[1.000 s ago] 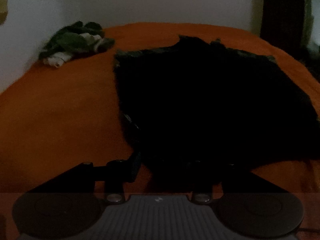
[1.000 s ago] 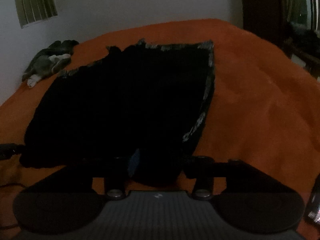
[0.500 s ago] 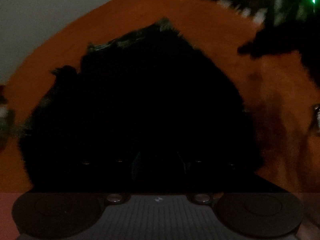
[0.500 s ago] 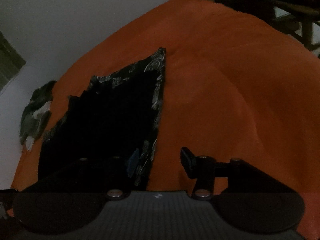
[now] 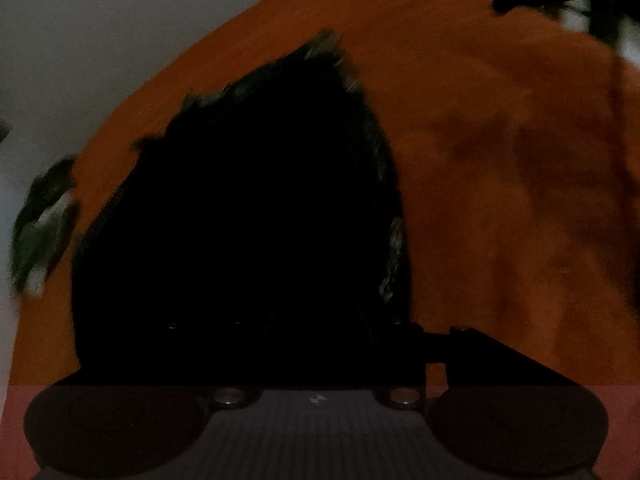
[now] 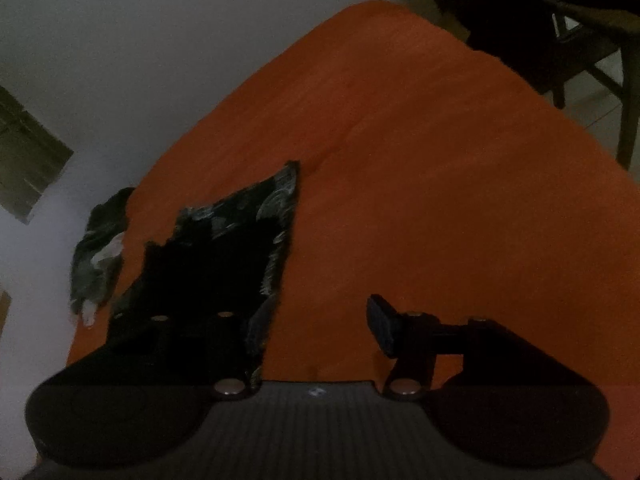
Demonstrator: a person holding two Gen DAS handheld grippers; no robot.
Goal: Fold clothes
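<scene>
Black garment folded narrow on the orange bed

The black garment [image 6: 216, 264] runs lengthwise away from the cameras, patterned corner farthest. Left gripper [image 5: 320, 332] is lost against it: grip unreadable. Right gripper [image 6: 316, 328] fingers, just been opening, stand released, the hem beside the left one.

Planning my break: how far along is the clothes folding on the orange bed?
Done, apparently: the black garment lies folded over on the bed. In hand: the right gripper has just been opening its jaws, nothing pinched; the left gripper is too dark to judge. Left: further folds, plus the crumpled greenish pile by the wall.
</scene>
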